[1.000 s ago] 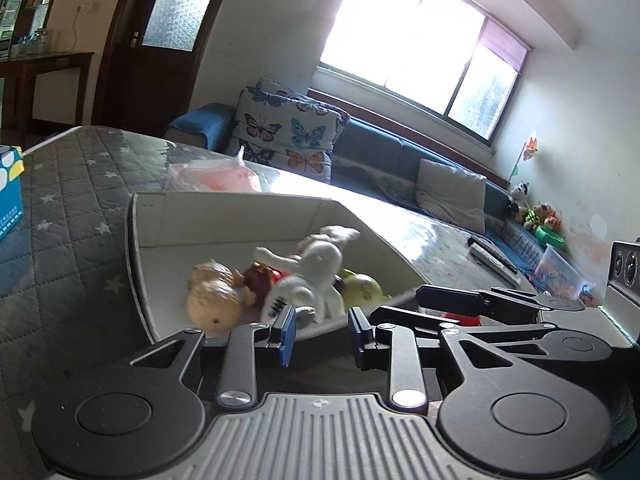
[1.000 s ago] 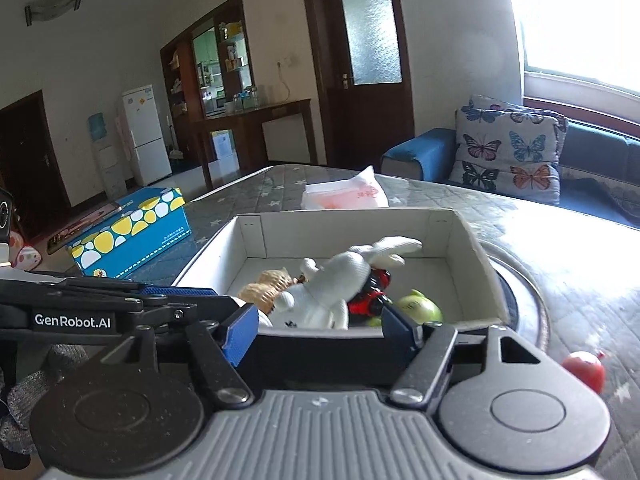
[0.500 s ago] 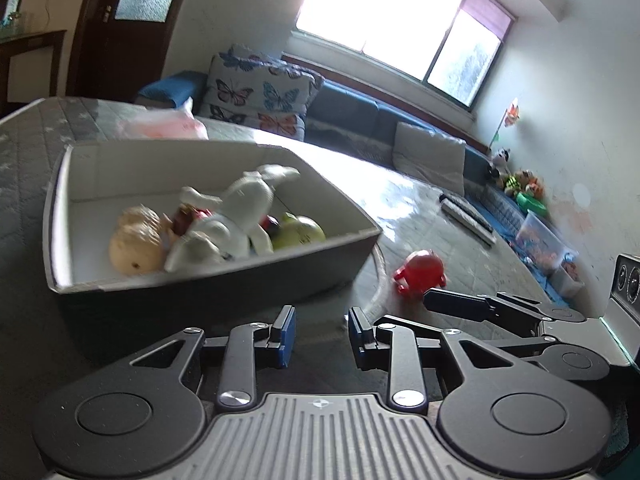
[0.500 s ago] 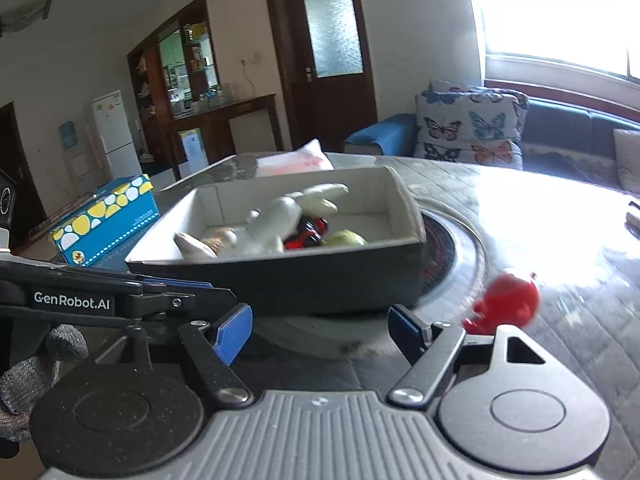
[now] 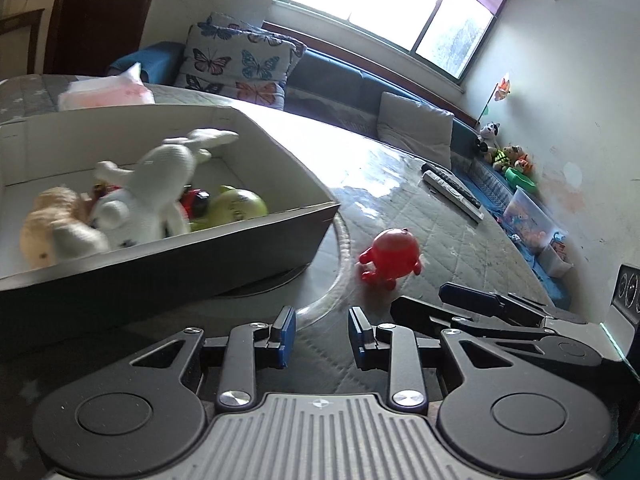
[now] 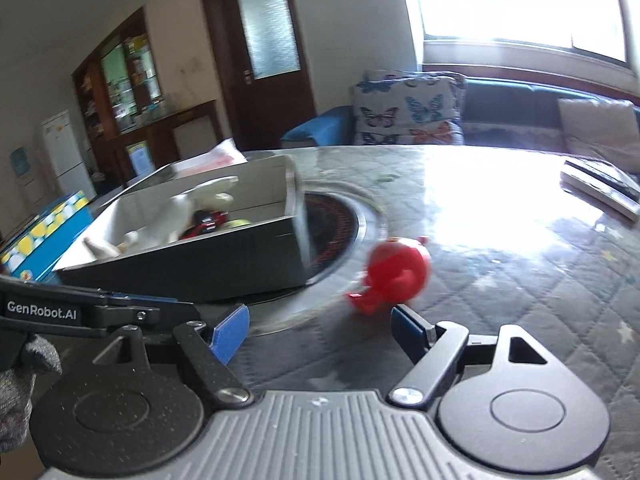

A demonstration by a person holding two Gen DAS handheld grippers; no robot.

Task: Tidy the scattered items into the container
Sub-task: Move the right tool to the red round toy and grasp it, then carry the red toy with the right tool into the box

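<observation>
Nearing red toy (image 6: 396,276), right tongs (image 6: 320,330) wider

- Box (image 5: 224,248) on table (image 5: 420,216), at 10 o'clock in left wrist view.
- In box: rabbit (image 5: 156,184) lies across the middle, bear (image 5: 48,220) at its 9 o'clock, car (image 5: 196,202) and ball (image 5: 236,206) at its 3 o'clock.
- Toy (image 5: 390,258) on table, outside box, near its 3 o'clock corner.
- Bag (image 5: 106,92) behind box.
- Remotes (image 5: 452,190) at 2 o'clock, well apart from toy.
- Carton (image 6: 44,236) left of box in right wrist view.
</observation>
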